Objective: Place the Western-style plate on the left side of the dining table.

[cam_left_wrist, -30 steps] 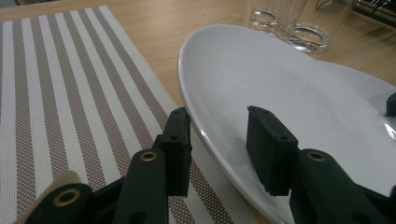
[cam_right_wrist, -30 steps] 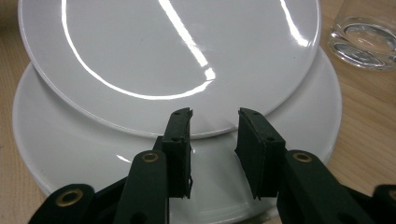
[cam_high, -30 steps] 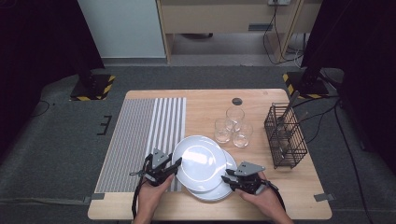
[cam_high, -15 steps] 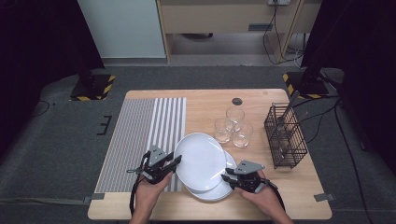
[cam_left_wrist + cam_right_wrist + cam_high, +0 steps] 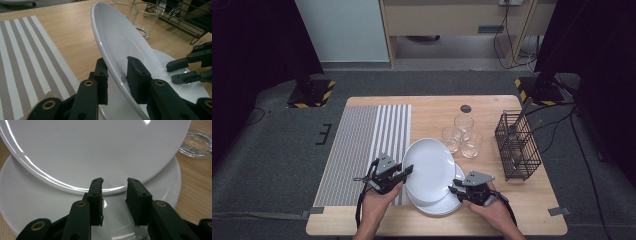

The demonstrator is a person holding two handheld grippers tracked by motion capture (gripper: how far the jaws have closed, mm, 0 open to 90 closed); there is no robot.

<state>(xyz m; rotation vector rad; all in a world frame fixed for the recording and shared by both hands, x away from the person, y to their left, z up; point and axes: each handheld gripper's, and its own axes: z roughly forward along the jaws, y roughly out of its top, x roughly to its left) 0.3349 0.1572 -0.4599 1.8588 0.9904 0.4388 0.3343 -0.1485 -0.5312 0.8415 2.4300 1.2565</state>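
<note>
top plate: tilted, left rim up, right edge on lower plate
left gripper: fingers closing astride raised rim, nearer
right gripper: fingers narrow, empty

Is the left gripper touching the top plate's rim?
Touching: in the left gripper view, the left gripper straddles the tilted top plate, pads against its rim.

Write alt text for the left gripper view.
The left claw straddles the rim of a tilted white plate, one jaw on each side, above a second plate lying flat. A striped placemat lies left; glasses and a wire rack stand behind.
</note>
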